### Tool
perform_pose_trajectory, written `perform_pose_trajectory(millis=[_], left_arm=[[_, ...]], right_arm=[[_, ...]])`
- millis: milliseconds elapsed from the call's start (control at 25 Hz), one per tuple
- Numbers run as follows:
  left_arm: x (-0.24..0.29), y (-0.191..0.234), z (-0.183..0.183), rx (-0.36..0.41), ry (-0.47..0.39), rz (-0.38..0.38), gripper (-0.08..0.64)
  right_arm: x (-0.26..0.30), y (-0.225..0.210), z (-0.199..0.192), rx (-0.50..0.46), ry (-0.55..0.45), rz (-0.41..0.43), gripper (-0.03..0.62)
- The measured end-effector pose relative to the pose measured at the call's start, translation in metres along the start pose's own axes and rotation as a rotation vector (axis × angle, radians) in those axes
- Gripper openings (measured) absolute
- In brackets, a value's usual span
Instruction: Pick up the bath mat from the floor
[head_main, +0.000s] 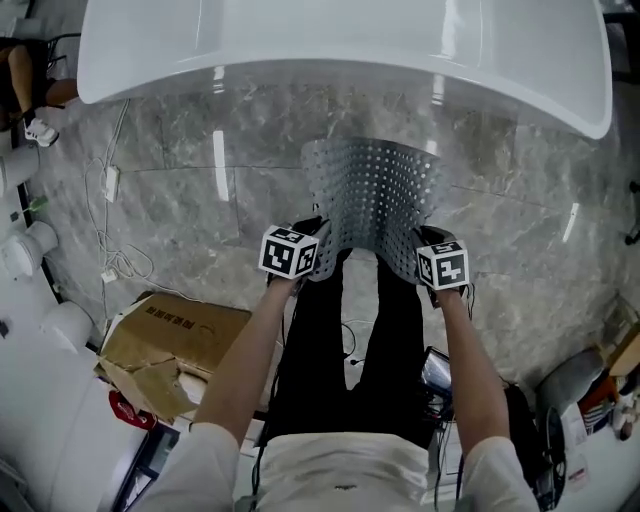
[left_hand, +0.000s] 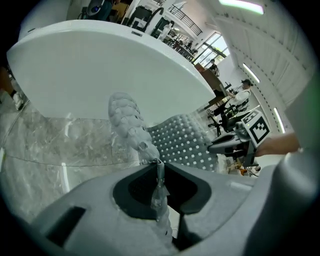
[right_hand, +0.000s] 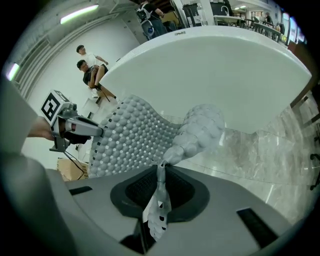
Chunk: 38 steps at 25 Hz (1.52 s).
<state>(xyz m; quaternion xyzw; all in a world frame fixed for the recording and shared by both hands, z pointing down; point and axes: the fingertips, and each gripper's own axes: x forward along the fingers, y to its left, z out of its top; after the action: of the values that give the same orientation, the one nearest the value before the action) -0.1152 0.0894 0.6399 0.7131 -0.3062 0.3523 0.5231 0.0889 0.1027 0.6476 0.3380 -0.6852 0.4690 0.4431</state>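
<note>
Now both claws (head_main: 318, 262) (head_main: 425, 262) grip the bath mat (head_main: 375, 190) off the floor (head_main: 180, 190).

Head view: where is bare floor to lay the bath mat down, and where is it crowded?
Bare marble floor lies right of the bath mat, before the bathtub, and a smaller patch left of it. Crowded: cables and cardboard box at left, clutter at lower right.

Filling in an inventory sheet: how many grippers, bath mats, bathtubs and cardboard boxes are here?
Grippers: 2 (left gripper, right gripper)
Bath mat: 1
Bathtub: 1
Cardboard box: 1
Total: 5
</note>
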Motion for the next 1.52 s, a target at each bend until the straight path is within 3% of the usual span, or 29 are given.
perform_pose_trajectory(millis=[200,520,720,1000,1520], left_arm=[[-0.039,-0.031,0.017,0.009,-0.071,-0.027,0.055],[-0.102,-0.076,0.055,0.059,-0.15,-0.043,0.055],[-0.143,-0.078,0.074,0.094,-0.187,0.004,0.055],[-0.201,-0.08,0.108,0.101,-0.303,0.054,0.055],[-0.288,-0.094,0.215,0.149,-0.538,0.107,0.052]], right_arm=[[-0.043,0.038,0.027,-0.049,-0.082,0.015,0.049],[-0.117,0.076,0.07,-0.044,-0.209,0.022,0.048],[-0.16,0.085,0.092,-0.041,-0.27,0.032,0.046],[-0.22,0.066,0.132,-0.068,-0.391,0.004,0.046],[-0.339,0.015,0.223,-0.206,-0.585,-0.121,0.046]])
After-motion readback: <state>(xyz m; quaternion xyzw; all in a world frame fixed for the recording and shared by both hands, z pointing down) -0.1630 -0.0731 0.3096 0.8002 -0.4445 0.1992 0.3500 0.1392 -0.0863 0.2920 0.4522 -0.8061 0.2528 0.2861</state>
